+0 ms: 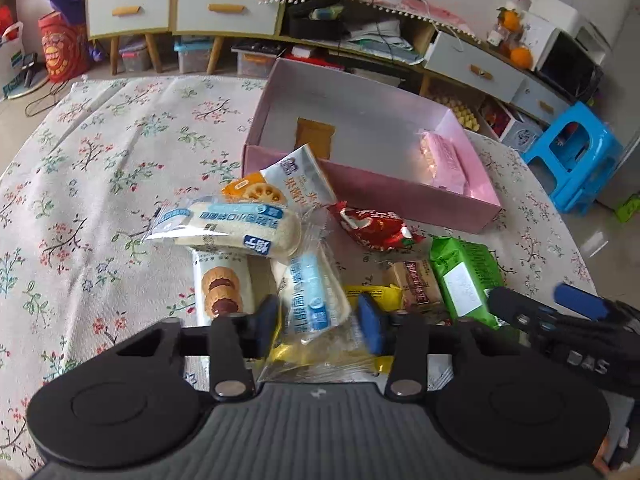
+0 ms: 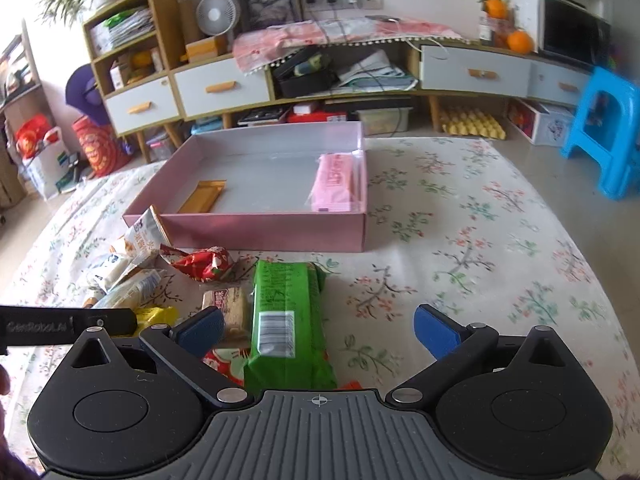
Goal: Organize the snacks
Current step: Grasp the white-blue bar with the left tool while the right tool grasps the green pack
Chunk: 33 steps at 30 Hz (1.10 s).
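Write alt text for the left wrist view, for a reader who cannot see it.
The left hand-held gripper closes its blue pads around a clear-wrapped white and blue snack pack in a pile of snacks on a floral tablecloth. Behind the pile, an open pink box holds a pink packet and a tan packet.

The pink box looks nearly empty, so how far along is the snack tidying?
Early days. The pink box holds only two items: a pink packet and a tan packet. The left gripper sits around a blue-and-white snack, though I cannot tell if it grips. The right gripper is open over the green packet. The red wrapper and several other snacks remain on the tablecloth.
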Each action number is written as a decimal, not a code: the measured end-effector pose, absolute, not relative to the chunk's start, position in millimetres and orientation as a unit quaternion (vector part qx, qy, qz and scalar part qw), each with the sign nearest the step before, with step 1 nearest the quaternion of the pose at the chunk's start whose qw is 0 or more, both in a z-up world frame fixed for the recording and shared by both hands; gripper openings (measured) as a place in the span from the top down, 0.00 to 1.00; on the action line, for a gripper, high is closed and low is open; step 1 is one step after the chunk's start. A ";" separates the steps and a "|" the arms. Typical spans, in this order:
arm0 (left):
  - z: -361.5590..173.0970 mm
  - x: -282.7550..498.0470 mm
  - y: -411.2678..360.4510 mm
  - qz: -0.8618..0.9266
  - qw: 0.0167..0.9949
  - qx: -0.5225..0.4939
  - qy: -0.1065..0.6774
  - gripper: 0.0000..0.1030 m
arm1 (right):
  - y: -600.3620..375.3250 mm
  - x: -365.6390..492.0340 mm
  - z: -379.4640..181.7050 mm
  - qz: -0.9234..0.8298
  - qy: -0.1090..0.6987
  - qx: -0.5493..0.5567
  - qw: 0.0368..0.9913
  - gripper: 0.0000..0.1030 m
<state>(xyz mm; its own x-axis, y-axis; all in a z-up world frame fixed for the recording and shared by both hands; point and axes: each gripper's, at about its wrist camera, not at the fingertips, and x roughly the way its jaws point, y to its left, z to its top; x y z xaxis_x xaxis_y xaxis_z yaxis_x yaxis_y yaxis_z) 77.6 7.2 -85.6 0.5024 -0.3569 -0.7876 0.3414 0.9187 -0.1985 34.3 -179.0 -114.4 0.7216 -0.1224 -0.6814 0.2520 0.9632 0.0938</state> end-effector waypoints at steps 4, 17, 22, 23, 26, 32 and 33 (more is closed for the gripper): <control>-81.2 75.4 9.7 -0.206 0.870 0.007 0.447 0.74 | -183.8 48.0 -122.1 -0.090 0.373 0.098 0.918 0.25; -60.7 71.6 37.4 -0.275 0.843 -0.109 0.449 0.80 | -217.0 22.0 -116.1 -0.053 0.362 0.231 0.902 0.61; -46.5 80.2 42.9 -0.283 0.850 -0.128 0.426 0.80 | -228.3 20.6 -106.5 -0.052 0.349 0.263 0.898 0.62; -43.8 85.3 40.9 -0.281 0.853 -0.130 0.421 0.80 | -230.8 21.2 -105.5 -0.049 0.346 0.274 0.896 0.62; -33.1 104.0 41.4 -0.268 0.865 -0.124 0.406 0.80 | -235.1 26.2 -100.7 -0.041 0.338 0.292 0.894 0.62; -15.7 150.7 24.0 -0.252 0.884 -0.108 0.378 0.80 | -250.5 46.6 -81.2 -0.031 0.301 0.332 0.894 0.62; -15.6 157.6 18.4 -0.248 0.889 -0.099 0.372 0.80 | -252.5 53.2 -75.9 -0.033 0.293 0.329 0.897 0.62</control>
<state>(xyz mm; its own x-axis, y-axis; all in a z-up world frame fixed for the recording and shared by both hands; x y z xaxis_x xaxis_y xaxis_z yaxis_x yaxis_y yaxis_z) 157.6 18.4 -15.6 0.5997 -0.5151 -0.6124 0.3678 0.8571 -0.3607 53.2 -252.5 -75.9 0.8256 0.1338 -0.5481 0.2526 0.7811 0.5711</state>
